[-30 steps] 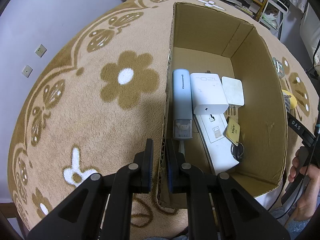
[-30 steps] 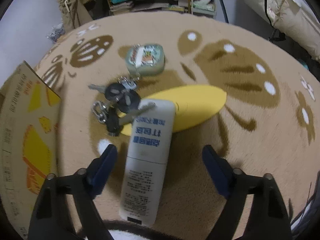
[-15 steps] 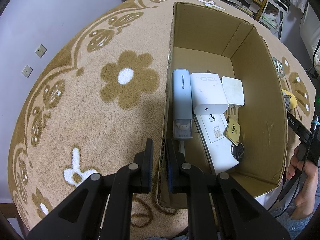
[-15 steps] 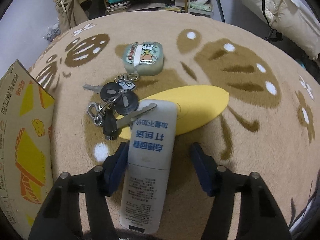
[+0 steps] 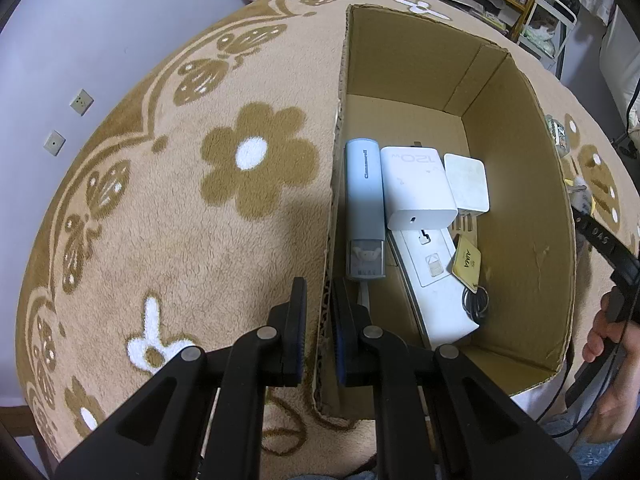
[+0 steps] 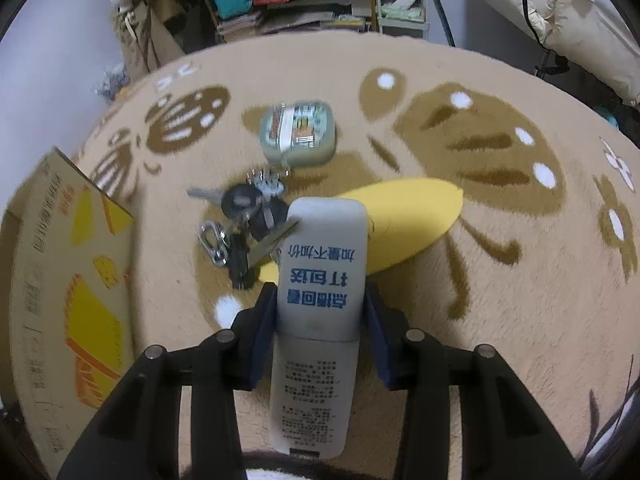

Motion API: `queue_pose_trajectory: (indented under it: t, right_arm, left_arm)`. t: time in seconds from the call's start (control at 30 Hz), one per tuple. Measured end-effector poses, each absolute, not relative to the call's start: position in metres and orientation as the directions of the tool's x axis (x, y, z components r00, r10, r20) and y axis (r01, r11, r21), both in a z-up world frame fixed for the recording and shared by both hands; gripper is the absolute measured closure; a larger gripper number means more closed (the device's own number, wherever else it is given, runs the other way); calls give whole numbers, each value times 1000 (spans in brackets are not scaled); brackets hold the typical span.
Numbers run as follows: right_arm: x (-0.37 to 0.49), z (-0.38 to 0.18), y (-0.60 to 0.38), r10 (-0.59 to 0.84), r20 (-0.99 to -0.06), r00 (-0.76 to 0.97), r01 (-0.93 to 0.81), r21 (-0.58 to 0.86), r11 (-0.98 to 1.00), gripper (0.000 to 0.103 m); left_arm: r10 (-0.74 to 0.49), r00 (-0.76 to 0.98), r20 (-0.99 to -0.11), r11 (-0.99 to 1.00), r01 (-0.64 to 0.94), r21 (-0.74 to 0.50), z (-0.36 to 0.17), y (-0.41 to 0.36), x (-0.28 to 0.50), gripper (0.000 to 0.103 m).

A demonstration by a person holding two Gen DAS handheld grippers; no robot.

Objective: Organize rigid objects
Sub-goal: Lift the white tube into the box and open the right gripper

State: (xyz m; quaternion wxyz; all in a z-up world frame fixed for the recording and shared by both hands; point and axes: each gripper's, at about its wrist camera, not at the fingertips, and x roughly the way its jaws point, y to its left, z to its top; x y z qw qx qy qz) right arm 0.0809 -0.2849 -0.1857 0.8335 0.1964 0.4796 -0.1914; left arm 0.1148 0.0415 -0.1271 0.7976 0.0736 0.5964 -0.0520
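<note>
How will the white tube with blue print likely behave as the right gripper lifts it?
The white tube looks smooth, so it may slip between the right gripper's just-closing pads. It is gripped near mid-length, so tipping seems unlikely. Its cap overlaps the keys, which could shift.

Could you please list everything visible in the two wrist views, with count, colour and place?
Open cardboard box: one, brown, on the rug.
Flower-patterned plush rug: one, beige and brown, under everything.
Slim pale-blue case: one, in the box along its left wall.
White charger block: one, in the box, centre.
White square pad: one, beside the charger.
Flat white device: one, under the charger.
Yellow tag: one, on the flat device.
White printed tube: one, between the right jaws.
Yellow oval case: one, under the tube's far end.
Key bunch: one, black and silver, left of the tube.
Green earbud case: one, beyond the keys.
Left gripper: black, clamped on the box wall.
Right gripper: black, jaws just closing onto the tube.
</note>
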Motion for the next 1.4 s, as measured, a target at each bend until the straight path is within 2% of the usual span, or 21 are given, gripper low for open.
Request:
queue_pose_trajectory:
  t: [0.6, 1.1, 1.27, 1.4]
  right_arm:
    - [63, -85, -276, -156, -709, 687, 433, 227, 872, 59]
    - [56, -18, -219, 66, -537, 841, 161, 366, 917, 59]
    - [56, -13, -189, 129, -526, 840, 78, 353, 932, 59]
    - [61, -28, -168, 167, -561, 811, 37, 333, 942, 59]
  left_arm:
    - [8, 284, -959, 983, 172, 60, -127, 42, 115, 91]
    - [12, 285, -959, 983, 173, 64, -127, 41, 114, 91]
    - [13, 285, -958, 982, 175, 65, -127, 41, 114, 91]
    - [12, 285, -959, 983, 174, 64, -127, 41, 115, 91]
